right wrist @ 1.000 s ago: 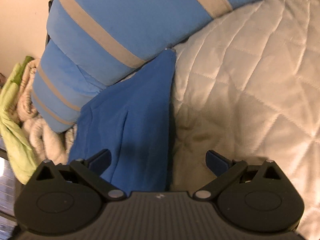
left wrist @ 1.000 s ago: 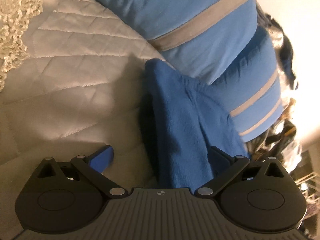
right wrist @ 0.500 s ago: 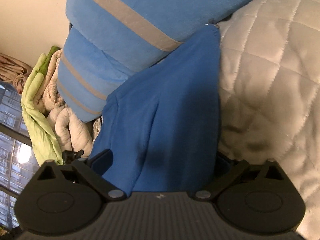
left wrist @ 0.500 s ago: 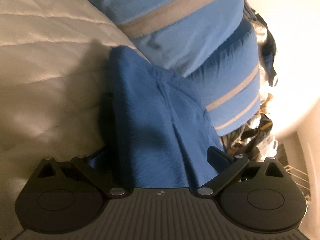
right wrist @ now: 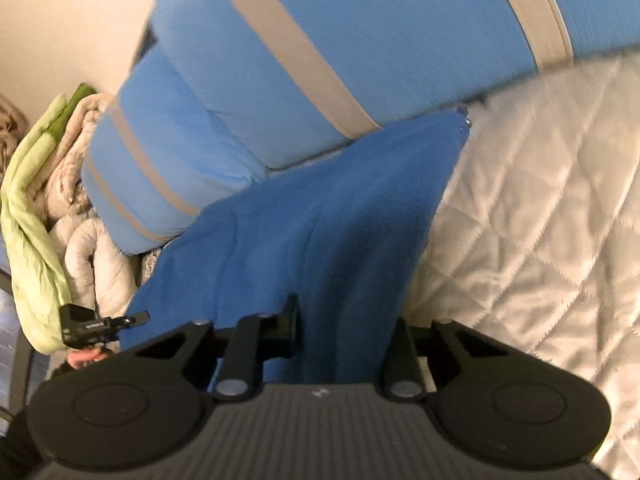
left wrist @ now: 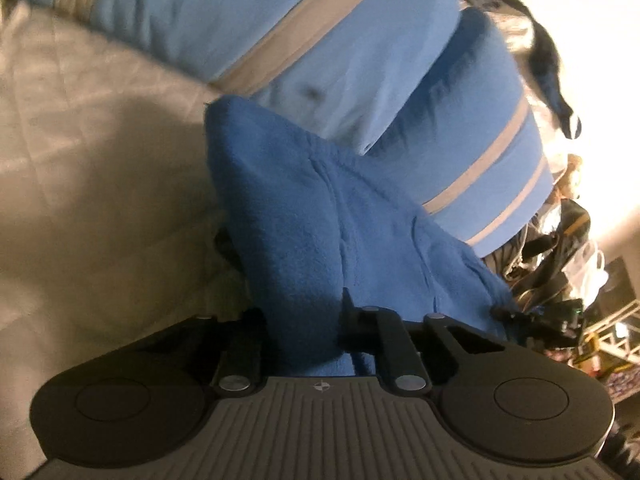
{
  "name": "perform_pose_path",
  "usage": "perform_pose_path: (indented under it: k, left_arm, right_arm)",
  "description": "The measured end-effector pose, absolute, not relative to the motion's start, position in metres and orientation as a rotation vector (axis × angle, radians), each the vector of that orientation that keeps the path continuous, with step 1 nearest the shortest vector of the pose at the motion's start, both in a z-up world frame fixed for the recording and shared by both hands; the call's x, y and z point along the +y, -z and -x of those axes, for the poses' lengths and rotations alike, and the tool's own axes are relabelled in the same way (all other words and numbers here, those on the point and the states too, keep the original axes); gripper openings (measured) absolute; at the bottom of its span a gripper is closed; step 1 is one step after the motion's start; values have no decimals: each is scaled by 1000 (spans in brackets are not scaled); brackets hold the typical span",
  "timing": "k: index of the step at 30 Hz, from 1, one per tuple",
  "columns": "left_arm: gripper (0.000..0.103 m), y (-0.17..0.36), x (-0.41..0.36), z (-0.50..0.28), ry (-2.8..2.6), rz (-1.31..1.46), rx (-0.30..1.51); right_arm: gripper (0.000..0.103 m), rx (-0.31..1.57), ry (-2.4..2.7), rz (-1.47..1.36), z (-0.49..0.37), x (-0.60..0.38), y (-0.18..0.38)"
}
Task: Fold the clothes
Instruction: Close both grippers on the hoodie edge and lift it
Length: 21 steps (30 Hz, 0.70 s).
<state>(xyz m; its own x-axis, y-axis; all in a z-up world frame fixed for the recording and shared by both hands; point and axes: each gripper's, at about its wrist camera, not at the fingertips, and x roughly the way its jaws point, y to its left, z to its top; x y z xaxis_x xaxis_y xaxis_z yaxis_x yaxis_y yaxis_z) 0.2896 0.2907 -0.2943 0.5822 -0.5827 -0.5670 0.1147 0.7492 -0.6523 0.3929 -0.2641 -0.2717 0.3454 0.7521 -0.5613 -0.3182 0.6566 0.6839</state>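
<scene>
A dark blue fleece garment (left wrist: 320,216) lies on a quilted cream bedspread (left wrist: 88,184) and runs up against light blue pillows. My left gripper (left wrist: 302,320) is shut on the near edge of the garment, with the cloth bunched between its jaws. My right gripper (right wrist: 346,320) is shut on the other near edge of the same garment (right wrist: 320,220). The fingertips of both are hidden in the cloth. The far corner of the garment (right wrist: 456,120) rests at the foot of the pillows.
Light blue pillows with grey stripes (left wrist: 320,32) (right wrist: 320,40) lie behind the garment. A pile of green and beige bedding (right wrist: 44,200) sits at the left of the right wrist view. Bags and clutter (left wrist: 560,248) stand beyond the bed's edge.
Both grippers moved in over the near edge of the blue garment and closed on it. Their jaws were wide open in the earlier frames.
</scene>
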Motion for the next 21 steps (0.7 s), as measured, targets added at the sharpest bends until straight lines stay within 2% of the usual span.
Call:
perform_pose_path:
  k: [7, 19, 21]
  left_arm:
    - [13, 244, 306, -260, 387, 525, 790]
    - [13, 130, 394, -203, 215, 374, 737]
    - [18, 111, 409, -194, 186, 349, 728]
  right_arm:
    - [20, 912, -767, -452, -362, -238, 220]
    - [19, 872, -964, -521, -335, -128, 168]
    - [22, 895, -991, -547, -333, -107, 163]
